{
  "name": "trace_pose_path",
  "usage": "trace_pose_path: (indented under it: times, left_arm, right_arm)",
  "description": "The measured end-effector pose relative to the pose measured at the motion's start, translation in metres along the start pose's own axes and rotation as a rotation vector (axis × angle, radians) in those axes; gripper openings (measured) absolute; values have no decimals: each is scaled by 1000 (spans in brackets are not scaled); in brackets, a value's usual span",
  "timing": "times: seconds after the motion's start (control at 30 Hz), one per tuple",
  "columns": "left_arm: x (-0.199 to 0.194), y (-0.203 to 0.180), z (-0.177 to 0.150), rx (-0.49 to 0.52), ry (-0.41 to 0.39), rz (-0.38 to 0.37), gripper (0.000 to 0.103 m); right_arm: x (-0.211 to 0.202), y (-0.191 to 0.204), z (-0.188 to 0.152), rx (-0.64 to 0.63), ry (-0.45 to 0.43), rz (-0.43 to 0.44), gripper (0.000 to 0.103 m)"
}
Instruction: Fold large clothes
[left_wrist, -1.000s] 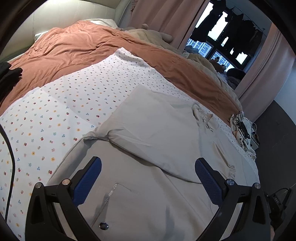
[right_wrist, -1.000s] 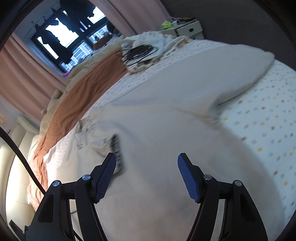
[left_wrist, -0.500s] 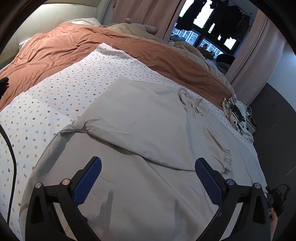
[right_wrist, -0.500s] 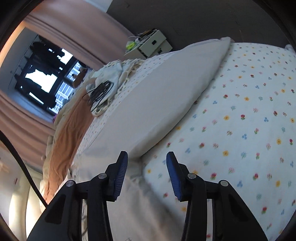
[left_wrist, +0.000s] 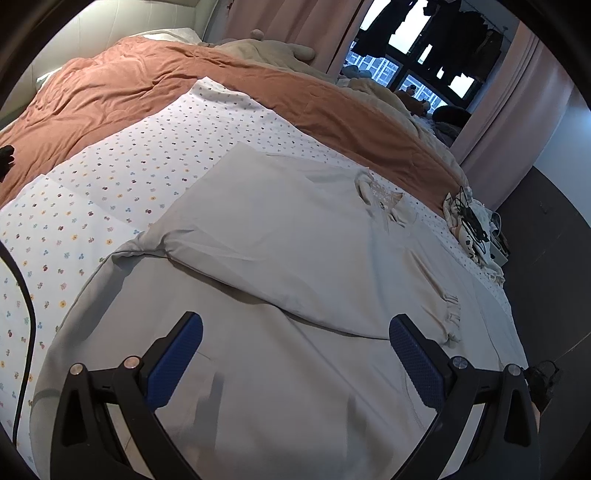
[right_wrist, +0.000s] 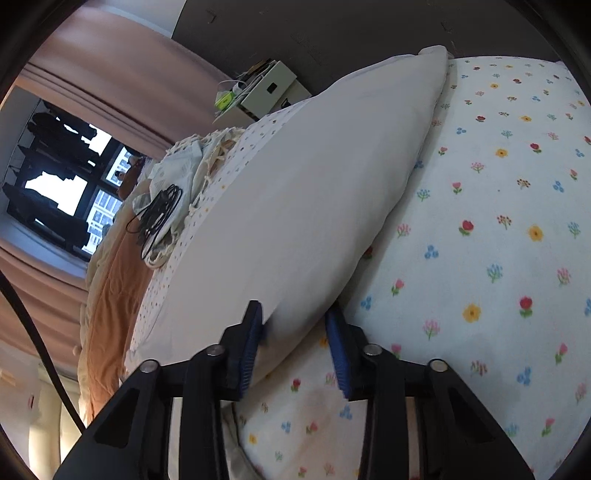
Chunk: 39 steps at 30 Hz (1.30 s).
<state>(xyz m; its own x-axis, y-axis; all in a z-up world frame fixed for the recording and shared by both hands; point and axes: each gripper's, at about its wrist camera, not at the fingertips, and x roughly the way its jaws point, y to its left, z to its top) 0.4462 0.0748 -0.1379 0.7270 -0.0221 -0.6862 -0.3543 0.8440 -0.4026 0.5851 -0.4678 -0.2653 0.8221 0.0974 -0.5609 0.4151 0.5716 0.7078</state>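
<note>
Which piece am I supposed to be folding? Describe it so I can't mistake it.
On the bed, find the flower-print sheet beside the rust-orange blanket. The pale grey garment lies spread on that sheet; it is the only plain, unpatterned cloth there.

Matt pale grey cloth garment (left_wrist: 295, 258), soft printed cotton-like sheet (right_wrist: 498, 221), textured blue pads (left_wrist: 173, 362) on black plastic left tool (left_wrist: 295, 354)

Left hand-held gripper (left_wrist: 295, 350) wide apart, right hand-held gripper (right_wrist: 297, 321) narrowed
</note>
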Motion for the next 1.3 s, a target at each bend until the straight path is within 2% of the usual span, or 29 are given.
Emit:
trace_pose_path:
  times: [0.03, 0.13, 0.23, 0.4, 0.57, 0.7, 0.77, 0.87, 1.0, 1.1, 1.17, 1.2, 1.23, 1.27, 1.3]
  left_arm:
    - [0, 0, 0, 0, 3, -1, 103]
    - [1, -1, 1, 0, 4, -5, 103]
    - [1, 0, 1, -3, 4, -3, 103]
    - [-1, 2, 1, -15, -5, 0, 103]
    - [0, 6, 1, -30, -2, 0, 103]
    - [2, 7, 1, -40, 11, -5, 103]
    - [3, 7, 0, -39, 19, -15, 103]
    - [4, 8, 1, -33, 24, -17, 103]
    - [-3, 14, 4, -79, 1, -56, 103]
    - [-10, 14, 5, -99, -29, -57, 103]
    - [-10, 13, 5, -97, -28, -60, 103]
    - [-9, 12, 5, -95, -25, -57, 103]
    - [-7, 12, 5, -94, -22, -52, 103]
    - [-6, 13, 4, -96, -18, -48, 103]
    - [-5, 13, 4, -100, -16, -46, 103]
  right_arm:
    - [2, -1, 0, -1, 1, -4, 8]
    - [0, 5, -1, -24, -16, 14, 2]
    - [-13, 25, -1, -95, -59, 38, 2]
    - [-38, 65, -16, -172, -68, 129, 2]
    - [-54, 96, -37, -255, -40, 211, 0]
    - [-62, 120, -59, -352, -19, 233, 0]
    - [-64, 125, -63, -385, -13, 222, 0]
    - [-61, 123, -55, -390, -18, 135, 0]
    - [-58, 103, -37, -288, 21, 99, 0]
    - [-62, 97, -28, -261, -22, 82, 0]
    - [-62, 93, -27, -242, -29, 74, 11]
    - [-58, 93, -29, -229, -28, 73, 38]
    - [-56, 90, -28, -212, -23, 80, 81]
    - [-58, 84, -29, -191, -23, 104, 94]
    - [-62, 81, -34, -178, -27, 120, 96]
